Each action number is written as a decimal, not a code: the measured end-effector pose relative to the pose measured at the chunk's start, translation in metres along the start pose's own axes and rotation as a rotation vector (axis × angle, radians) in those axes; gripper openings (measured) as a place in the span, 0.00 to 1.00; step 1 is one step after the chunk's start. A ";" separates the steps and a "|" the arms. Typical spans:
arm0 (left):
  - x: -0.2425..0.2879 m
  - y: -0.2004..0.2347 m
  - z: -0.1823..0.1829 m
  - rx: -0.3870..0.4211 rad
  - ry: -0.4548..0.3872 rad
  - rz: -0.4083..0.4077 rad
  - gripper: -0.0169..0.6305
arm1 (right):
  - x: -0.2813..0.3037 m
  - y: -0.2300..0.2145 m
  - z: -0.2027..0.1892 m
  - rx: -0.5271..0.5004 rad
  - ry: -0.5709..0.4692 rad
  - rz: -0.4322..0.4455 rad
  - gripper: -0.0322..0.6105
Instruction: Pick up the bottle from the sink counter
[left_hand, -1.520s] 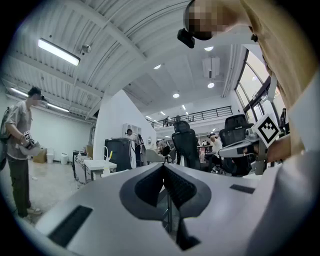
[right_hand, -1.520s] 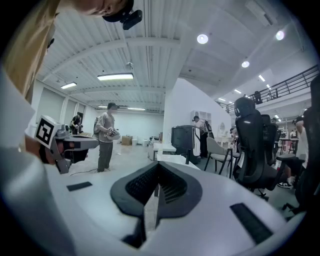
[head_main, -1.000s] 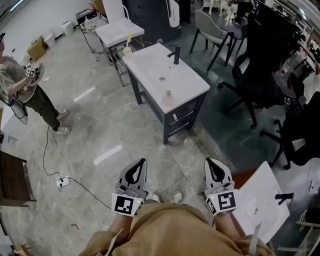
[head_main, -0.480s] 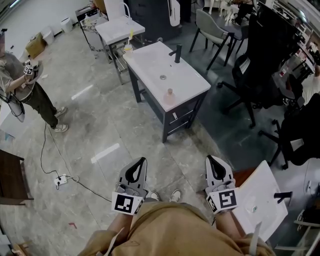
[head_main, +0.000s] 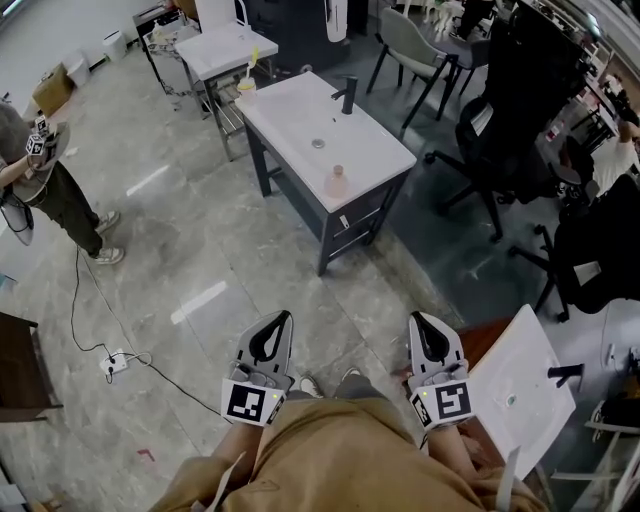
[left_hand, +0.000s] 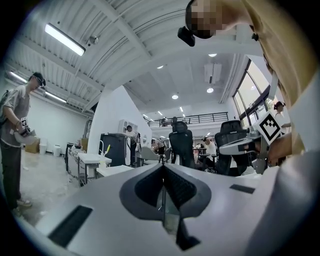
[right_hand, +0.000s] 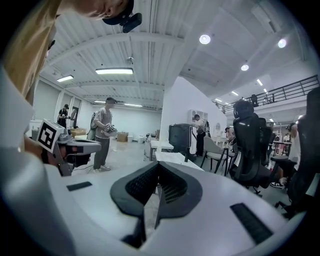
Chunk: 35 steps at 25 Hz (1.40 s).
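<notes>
Pale pink and translucent, the bottle (head_main: 336, 183) is seen standing upright on the white sink counter (head_main: 372, 152) — long axis vertical, narrow capped neck pointing up. It is placed at the near end of the counter top, nearer than the drain (head_main: 318, 144) and well apart from the black faucet (head_main: 347, 96) at the far edge. A yellowish bottle (head_main: 246, 88) is set by the counter's far left corner. The counter is carried on a dark grey cabinet (head_main: 362, 226). Black office chairs (head_main: 500, 130) are grouped to its right, and a second white table (head_main: 222, 48) is located beyond it. A person (head_main: 40, 170) is positioned at far left, and a power strip (head_main: 112, 366) is laid on the grey floor (head_main: 230, 270). Both tools are held low, well apart from the counter, with that floor between them and the cabinet. The left gripper (head_main: 281, 324) and the right gripper (head_main: 418, 324) are each shown with jaws pressed together — both are empty.
</notes>
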<state>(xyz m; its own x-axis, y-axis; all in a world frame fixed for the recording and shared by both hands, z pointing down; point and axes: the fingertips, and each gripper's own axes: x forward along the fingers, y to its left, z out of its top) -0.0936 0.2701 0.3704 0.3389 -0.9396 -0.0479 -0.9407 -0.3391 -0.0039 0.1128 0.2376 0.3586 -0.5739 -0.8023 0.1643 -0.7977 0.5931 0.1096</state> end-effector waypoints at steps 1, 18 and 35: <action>-0.001 0.001 -0.002 -0.005 0.006 -0.005 0.03 | -0.001 0.003 -0.002 0.003 0.005 -0.003 0.05; 0.048 0.032 -0.004 0.018 -0.006 0.034 0.03 | 0.067 -0.031 -0.002 0.007 -0.004 0.036 0.05; 0.220 0.057 -0.004 0.049 0.026 0.036 0.03 | 0.186 -0.148 0.002 0.047 -0.008 0.083 0.05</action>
<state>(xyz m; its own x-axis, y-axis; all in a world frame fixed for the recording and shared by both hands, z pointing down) -0.0727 0.0434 0.3640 0.3041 -0.9524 -0.0232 -0.9517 -0.3026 -0.0518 0.1238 0.0003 0.3708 -0.6398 -0.7510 0.1633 -0.7549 0.6540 0.0501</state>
